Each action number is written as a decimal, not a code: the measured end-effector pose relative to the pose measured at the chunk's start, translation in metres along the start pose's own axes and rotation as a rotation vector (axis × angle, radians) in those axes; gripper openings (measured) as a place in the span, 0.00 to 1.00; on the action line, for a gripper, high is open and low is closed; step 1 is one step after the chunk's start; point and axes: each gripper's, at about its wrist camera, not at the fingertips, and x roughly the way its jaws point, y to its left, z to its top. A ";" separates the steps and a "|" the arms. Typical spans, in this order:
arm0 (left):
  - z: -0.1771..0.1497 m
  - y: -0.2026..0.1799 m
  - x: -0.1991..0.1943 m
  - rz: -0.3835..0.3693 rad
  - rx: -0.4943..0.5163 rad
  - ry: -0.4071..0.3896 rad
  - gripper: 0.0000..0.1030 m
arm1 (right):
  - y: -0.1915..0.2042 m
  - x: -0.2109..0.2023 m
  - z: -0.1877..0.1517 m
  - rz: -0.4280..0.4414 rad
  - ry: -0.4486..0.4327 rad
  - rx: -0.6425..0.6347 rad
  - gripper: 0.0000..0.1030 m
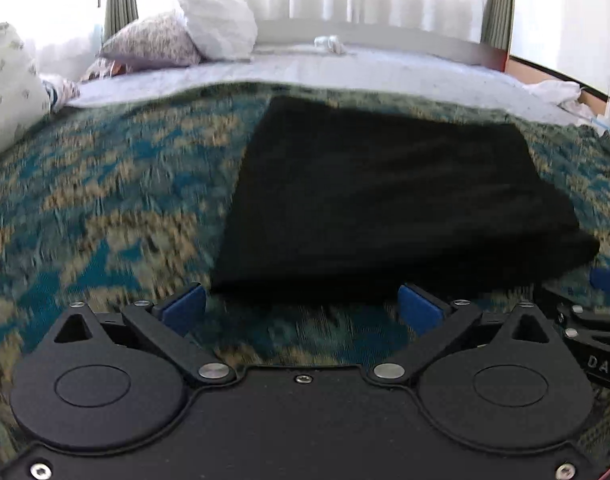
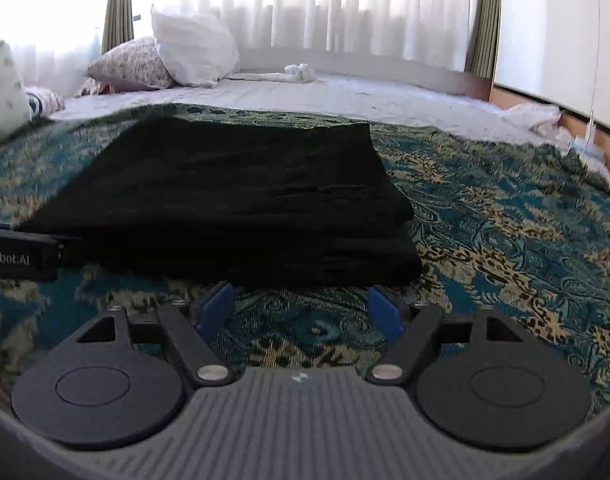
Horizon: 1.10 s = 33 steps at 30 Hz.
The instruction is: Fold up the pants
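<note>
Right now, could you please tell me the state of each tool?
Left tool: open, empty, just short of the folded black pants.
Right tool: open, empty, also just short of the pants.

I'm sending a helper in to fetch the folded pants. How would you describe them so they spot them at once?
Start at the bed by the curtained window, then look at the teal-and-tan patterned blanket across its near end. The black pants lie on it, folded into a flat stack. They are the only plain dark thing there; the pillows and socks beyond are pale.
</note>
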 end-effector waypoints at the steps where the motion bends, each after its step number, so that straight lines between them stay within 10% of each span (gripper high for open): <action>1: -0.003 -0.002 0.001 0.007 -0.003 0.005 1.00 | 0.001 0.001 0.000 -0.004 -0.003 -0.006 0.82; 33: -0.007 -0.001 0.007 0.008 -0.006 -0.006 1.00 | -0.001 0.008 -0.006 0.001 0.002 0.009 0.86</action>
